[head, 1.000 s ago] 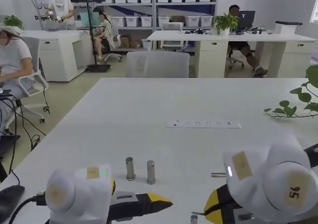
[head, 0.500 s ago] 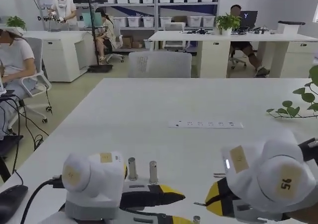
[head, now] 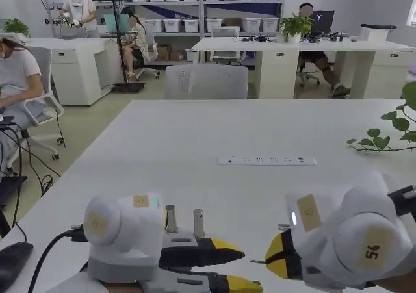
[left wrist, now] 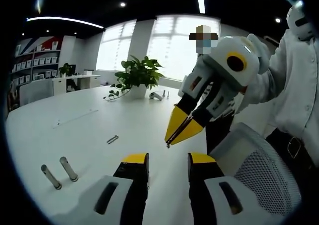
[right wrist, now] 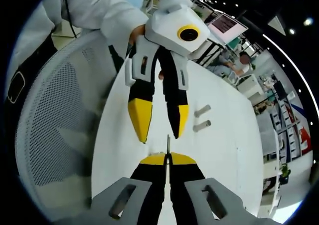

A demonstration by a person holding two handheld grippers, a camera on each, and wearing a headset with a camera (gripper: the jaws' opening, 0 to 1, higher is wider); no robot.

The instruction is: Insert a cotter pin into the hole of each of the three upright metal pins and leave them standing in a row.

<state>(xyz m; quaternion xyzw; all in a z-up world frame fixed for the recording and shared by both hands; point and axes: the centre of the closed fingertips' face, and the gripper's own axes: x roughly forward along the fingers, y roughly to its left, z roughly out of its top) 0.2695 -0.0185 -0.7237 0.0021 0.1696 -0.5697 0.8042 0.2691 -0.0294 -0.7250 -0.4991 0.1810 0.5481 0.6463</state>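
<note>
Two upright metal pins (head: 170, 218) (head: 199, 223) stand side by side on the white table (head: 195, 156); they also appear as the metal pins (left wrist: 60, 172) and metal pins (right wrist: 202, 118). My right gripper (head: 270, 260) (right wrist: 168, 160) is shut on a thin cotter pin (right wrist: 168, 144), whose tip points left toward the left gripper. My left gripper (head: 237, 265) (left wrist: 167, 160) is open with nothing between its jaws, and it faces the right gripper (left wrist: 182, 130). A loose cotter pin (head: 284, 227) (left wrist: 112, 139) lies on the table.
A white power strip (head: 266, 160) lies farther back on the table. A trailing plant (head: 390, 134) sits at the right edge. A grey chair (head: 207, 82) stands behind the table. A dark mouse (head: 10, 257) is at the front left corner. People sit at desks beyond.
My left gripper has moved right until its jaw tips sit close to the right gripper's tip. The short metal piece seen earlier at the bottom edge is now covered by the left jaw.
</note>
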